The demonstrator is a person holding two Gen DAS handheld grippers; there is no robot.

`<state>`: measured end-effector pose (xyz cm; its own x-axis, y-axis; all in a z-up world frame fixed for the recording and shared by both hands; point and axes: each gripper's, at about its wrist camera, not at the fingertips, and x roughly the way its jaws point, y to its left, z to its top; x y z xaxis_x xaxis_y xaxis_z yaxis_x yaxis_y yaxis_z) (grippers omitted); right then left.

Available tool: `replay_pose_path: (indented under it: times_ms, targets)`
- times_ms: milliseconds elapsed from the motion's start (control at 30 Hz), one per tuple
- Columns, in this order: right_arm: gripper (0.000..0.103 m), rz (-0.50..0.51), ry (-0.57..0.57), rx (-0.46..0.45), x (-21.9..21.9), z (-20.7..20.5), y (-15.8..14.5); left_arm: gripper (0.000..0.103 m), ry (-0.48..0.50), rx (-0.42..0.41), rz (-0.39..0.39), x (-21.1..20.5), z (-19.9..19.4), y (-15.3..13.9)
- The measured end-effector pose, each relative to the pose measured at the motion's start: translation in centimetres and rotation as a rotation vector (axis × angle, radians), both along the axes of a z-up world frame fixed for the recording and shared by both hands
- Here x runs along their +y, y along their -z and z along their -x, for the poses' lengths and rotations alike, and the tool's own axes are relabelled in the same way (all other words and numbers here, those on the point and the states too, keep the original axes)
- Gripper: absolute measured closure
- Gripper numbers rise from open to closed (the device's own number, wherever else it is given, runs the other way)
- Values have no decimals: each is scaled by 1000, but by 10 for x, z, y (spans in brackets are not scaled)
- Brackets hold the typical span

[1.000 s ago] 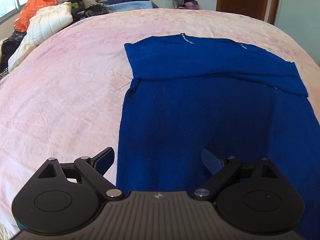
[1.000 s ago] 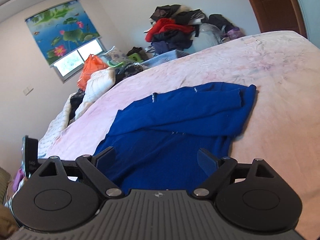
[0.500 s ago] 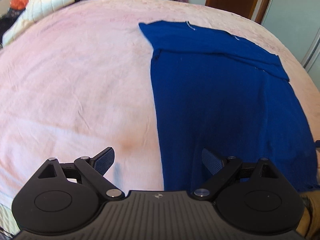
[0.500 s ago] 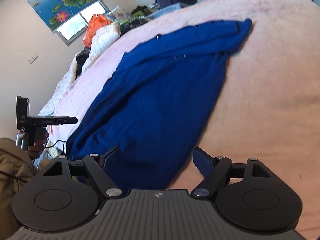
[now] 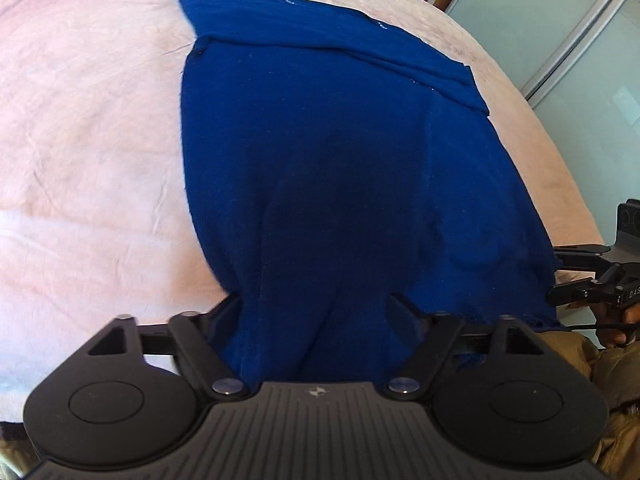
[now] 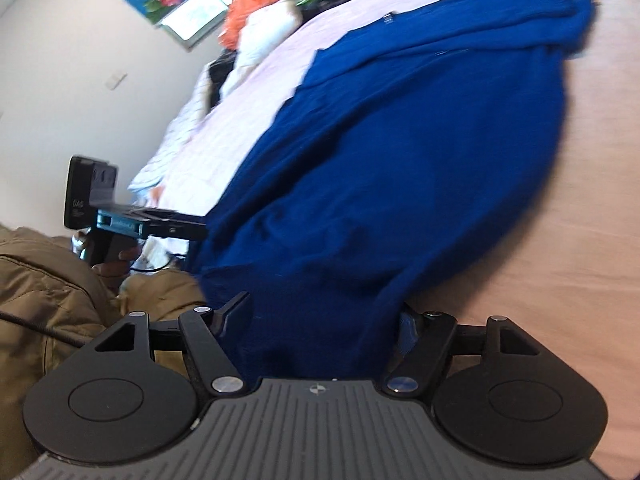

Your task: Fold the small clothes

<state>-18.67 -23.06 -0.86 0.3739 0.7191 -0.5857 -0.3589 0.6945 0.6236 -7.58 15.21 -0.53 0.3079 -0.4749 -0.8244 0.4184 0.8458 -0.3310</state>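
One blue sweater [image 5: 320,152] on pink bed [image 5: 88,120].

We read little lettering here. In the left wrist view, the right gripper [image 5: 560,276] at the frame's right edge bears pale letters on its black side, "D A S", cut off by the frame. In the right wrist view, the black camera block [image 6: 90,192] on the left gripper [image 6: 200,226] carries a small pale mark resembling "DAS", too blurred for us to confirm.
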Motion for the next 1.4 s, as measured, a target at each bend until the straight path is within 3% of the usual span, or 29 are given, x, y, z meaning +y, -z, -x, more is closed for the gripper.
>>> replay_pose_path:
  times_ms: [67,167,300,467,600,700,767,800,900,967,1000,1133,1233,1333,1367,1400]
  targets:
    - [55,2,-4,1,6,-7,-1,64,0,-1,-4,-7,-6,0]
    - [81,43,21,-7,11,-14,-3,88,9,10,25,-18,-14,-1]
    - [89,82,44,-60,12,-21,-14,92,46,-73,14,-44,-18,-10]
    - [90,166,89,-164,3,-42,-35,92,52,-188,22,-76,-35,-19]
    - [90,232,143,-159,-5,-60,-30,92,37,-164,-4,-89,-52,-10]
    - [76,219,168,-113,-9,-62,-21,92,36,-146,37,-80,-50,-11]
    - [59,176,161,-98,-11,-55,-16,89,35,-126,62,-70,-49,-11]
    - [57,155,158,-94,-14,-50,-15,88,32,-115,73,-62,-47,-11]
    - [53,107,167,-68,-23,-38,-10,74,25,-89,86,-48,-44,-10]
    - [53,70,175,-33,-27,-28,-5,49,12,-91,83,-41,-40,-8]
    - [53,57,180,-19,-31,-23,-2,44,13,-99,83,-37,-37,-8]
    - [53,-24,204,19,-31,-10,5,41,63,-102,77,-30,-26,-4]
    - [56,-13,193,12,-26,-7,5,44,115,-119,65,-31,-18,-5]
    - [73,50,174,-2,-18,-9,-1,83,171,-139,36,-36,-11,-9]
    - [86,71,173,-5,-16,-9,-3,91,178,-145,35,-37,-9,-11]
    - [91,71,178,-6,-15,-9,-4,93,178,-157,32,-37,-8,-14]
